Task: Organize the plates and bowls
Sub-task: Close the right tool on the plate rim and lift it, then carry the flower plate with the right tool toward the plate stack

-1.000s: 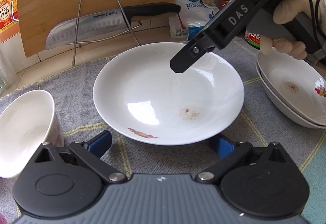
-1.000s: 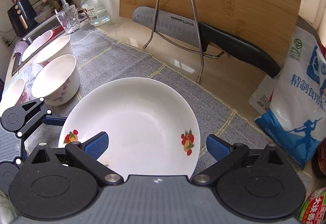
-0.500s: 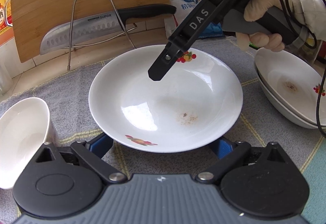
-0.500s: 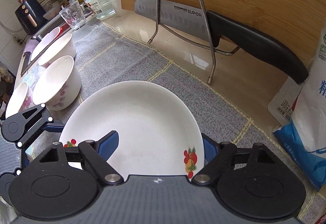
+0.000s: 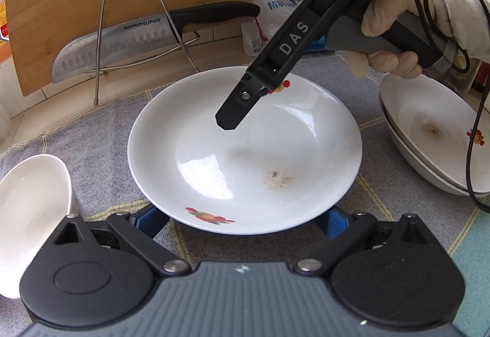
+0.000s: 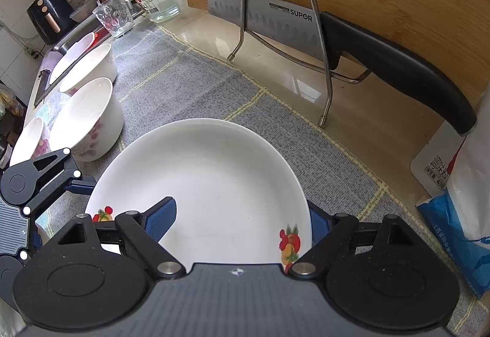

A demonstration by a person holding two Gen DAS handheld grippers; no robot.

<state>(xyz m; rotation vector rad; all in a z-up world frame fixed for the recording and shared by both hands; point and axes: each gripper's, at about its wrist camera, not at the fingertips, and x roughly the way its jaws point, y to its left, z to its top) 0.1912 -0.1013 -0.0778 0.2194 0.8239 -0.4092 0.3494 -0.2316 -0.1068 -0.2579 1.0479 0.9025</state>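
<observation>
White fruit-print plate straddled at its rim by right tongs, half-open, just reopening, ungripped; next: close, lift onto stacked plates.

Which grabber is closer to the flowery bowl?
Left. The left gripper sits right beside the bowl; the right gripper is across the plate, straddling its rim, jaws just opening a little.

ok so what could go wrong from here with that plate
1. The right gripper has just opened its jaws a little. They straddle the rim of the fruit-patterned plate without clamping it, so closing on that glossy edge could slip or tip it.
2. The SUPOR knife sits in the wire rack just behind the plate, and a lift swung that way might knock it.
3. The cable hangs over the stacked plates and could snag.
</observation>
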